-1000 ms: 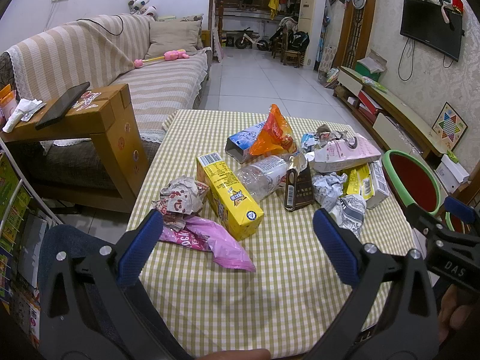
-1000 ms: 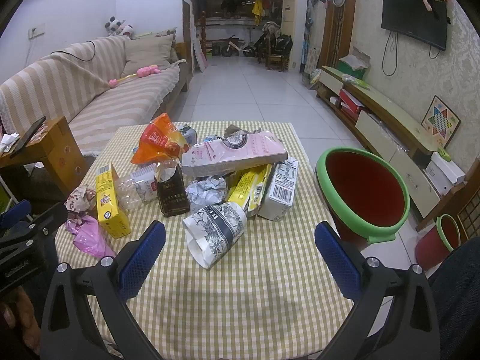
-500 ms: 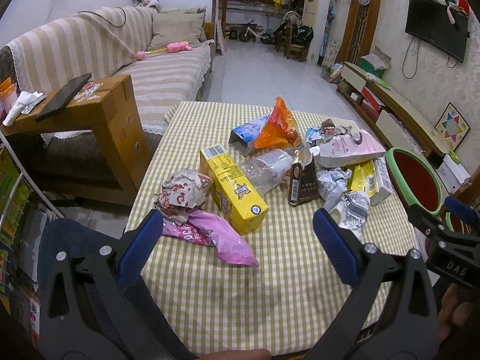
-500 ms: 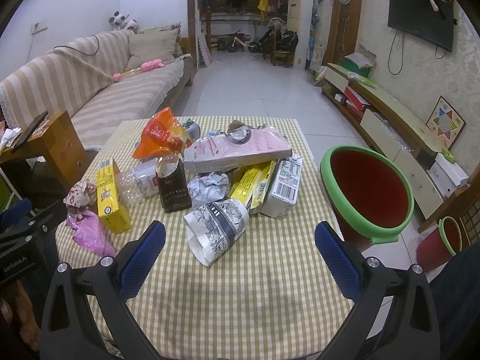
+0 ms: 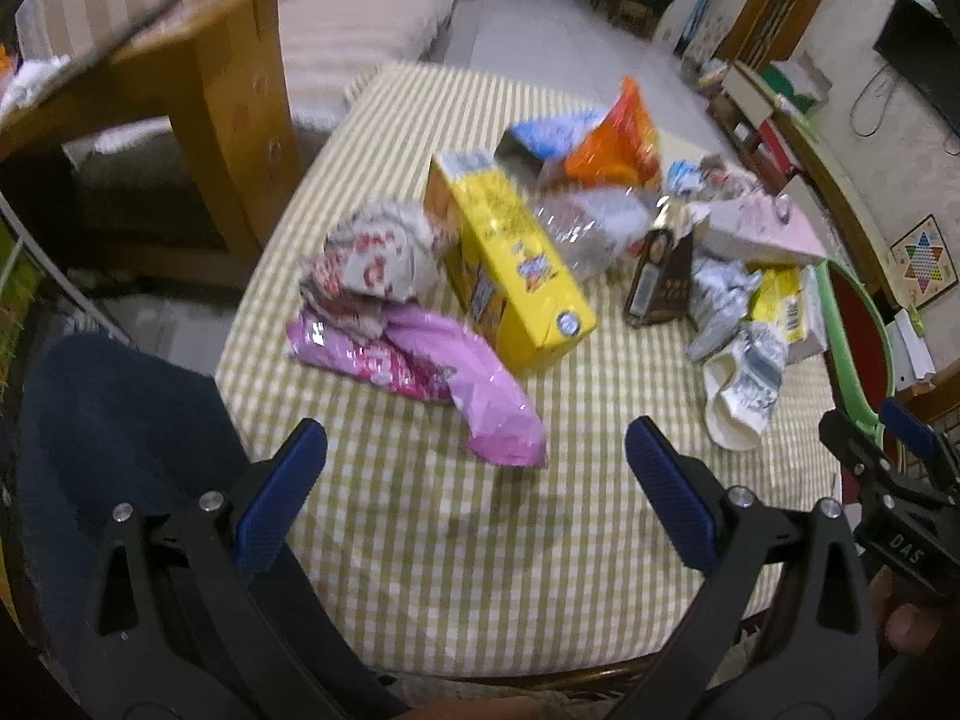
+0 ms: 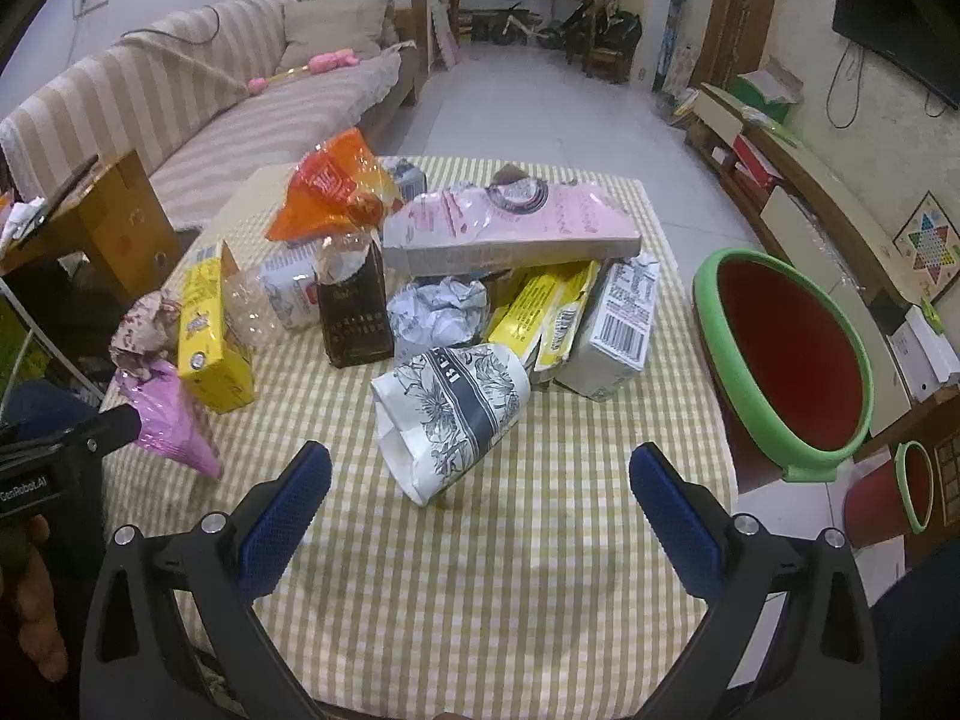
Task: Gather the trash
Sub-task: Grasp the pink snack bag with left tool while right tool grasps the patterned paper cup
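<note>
Crumpled paper cup (image 6: pixel 451 414), glossy pink wrapper (image 5: pixel 474 396)

Living rm — striped sofa (image 6: pixel 198 114) at left, pale tiled floor (image 6: pixel 540 102), wall TV (image 6: pixel 900 18) at right, low cabinet (image 6: pixel 798 180) beneath.

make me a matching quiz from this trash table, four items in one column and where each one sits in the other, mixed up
Items
1. paper cup
2. yellow carton
3. long pink box
4. red bin with green rim

Places
A. resting on top of the pile, towards the far side
B. off the table's right edge
C. lying on its side on the checked cloth, nearest the right gripper
D. at the left of the pile, beside the pink plastic bag

Pairs: 1-C, 2-D, 3-A, 4-B
</note>
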Motion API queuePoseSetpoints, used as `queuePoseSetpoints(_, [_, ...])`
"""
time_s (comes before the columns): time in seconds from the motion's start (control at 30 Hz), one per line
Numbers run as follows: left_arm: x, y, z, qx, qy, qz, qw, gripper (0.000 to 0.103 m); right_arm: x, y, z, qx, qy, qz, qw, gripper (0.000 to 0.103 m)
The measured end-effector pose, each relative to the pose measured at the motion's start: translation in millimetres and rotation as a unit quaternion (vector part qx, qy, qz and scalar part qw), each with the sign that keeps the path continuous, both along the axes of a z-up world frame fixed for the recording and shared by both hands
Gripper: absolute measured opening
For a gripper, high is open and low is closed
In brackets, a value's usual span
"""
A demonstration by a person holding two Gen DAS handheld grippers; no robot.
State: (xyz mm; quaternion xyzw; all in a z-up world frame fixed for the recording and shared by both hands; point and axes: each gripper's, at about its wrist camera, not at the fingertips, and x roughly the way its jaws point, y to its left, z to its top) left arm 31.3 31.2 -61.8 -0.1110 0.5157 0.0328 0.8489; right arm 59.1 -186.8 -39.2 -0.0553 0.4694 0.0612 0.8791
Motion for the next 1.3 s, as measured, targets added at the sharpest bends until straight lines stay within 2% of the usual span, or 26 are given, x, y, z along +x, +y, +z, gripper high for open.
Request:
queuePoseSetpoints(0.17, [12.6, 3.6, -15.5, -0.022, 0.036, 0.006, 0.9991, 0.098, 18.1, 5.6, -17.4, -0.007, 0.025, 0.014, 1.000, 0.096])
queuePoseSetpoints(0.5, [33.3, 6.4, -42.2, -0.034, 0.081, 0.010, 0.9961, 0.098, 53.6, -2.3, -46.3, 0.020, 0.077, -0.022, 0.997, 0.095])
queuePoseSetpoints(0.57, [37.2, 6.6, -45.6, -0.037, 0.086, 0.010, 0.9956, 0.098, 57.4, -2.2, -50.4, 0.025, 0.082, -0.024, 0.996, 0.092])
queuePoseSetpoints(0.73, [44.8, 2.5, -49.5, -0.039, 0.084, 0.002, 0.9957, 0.095, 63.0, -15.6, -48.6, 0.077, 0.077, -0.046, 0.993, 0.090])
queuePoseSetpoints(0.8, [47.7, 0.7, -54.4, -0.044, 0.092, -0.001, 0.9947, 0.090, 66.7, -24.3, -54.9, 0.108, 0.100, -0.058, 0.987, 0.090])
queuePoseSetpoints(0.9, [53.2, -2.3, -61.0, -0.050, 0.100, -0.005, 0.9938, 0.089, 71.8, -31.0, -68.9, 0.139, 0.135, -0.072, 0.978, 0.090])
queuePoseSetpoints(0.97, [54.1, -2.3, -59.8, -0.051, 0.097, -0.004, 0.9939, 0.086, 73.0, -32.1, -73.0, 0.141, 0.141, -0.075, 0.977, 0.081])
queuePoseSetpoints(1.0, [54.0, -2.7, -59.2, -0.052, 0.096, -0.003, 0.9940, 0.084, 73.1, -32.0, -72.1, 0.140, 0.136, -0.072, 0.978, 0.079])
queuePoseSetpoints(1.03, [54.1, -2.4, -58.4, -0.054, 0.094, -0.002, 0.9942, 0.076, 74.1, -31.2, -71.7, 0.137, 0.136, -0.069, 0.979, 0.069])
queuePoseSetpoints(1.07, [52.9, -1.8, -57.2, -0.052, 0.090, -0.002, 0.9946, 0.073, 76.9, -31.4, -68.6, 0.138, 0.136, -0.068, 0.979, 0.063])
queuePoseSetpoints(1.1, [52.8, -1.5, -56.6, -0.050, 0.089, -0.003, 0.9948, 0.064, 77.7, -32.2, -67.0, 0.144, 0.134, -0.068, 0.978, 0.060])
queuePoseSetpoints(1.13, [52.6, -2.3, -55.9, -0.050, 0.088, -0.004, 0.9949, 0.055, 78.1, -32.5, -66.3, 0.145, 0.133, -0.069, 0.978, 0.058])
queuePoseSetpoints(1.3, [44.6, -2.6, -53.7, -0.053, 0.087, -0.021, 0.9946, 0.027, 75.1, -40.2, -53.9, 0.151, 0.122, -0.063, 0.979, 0.054])
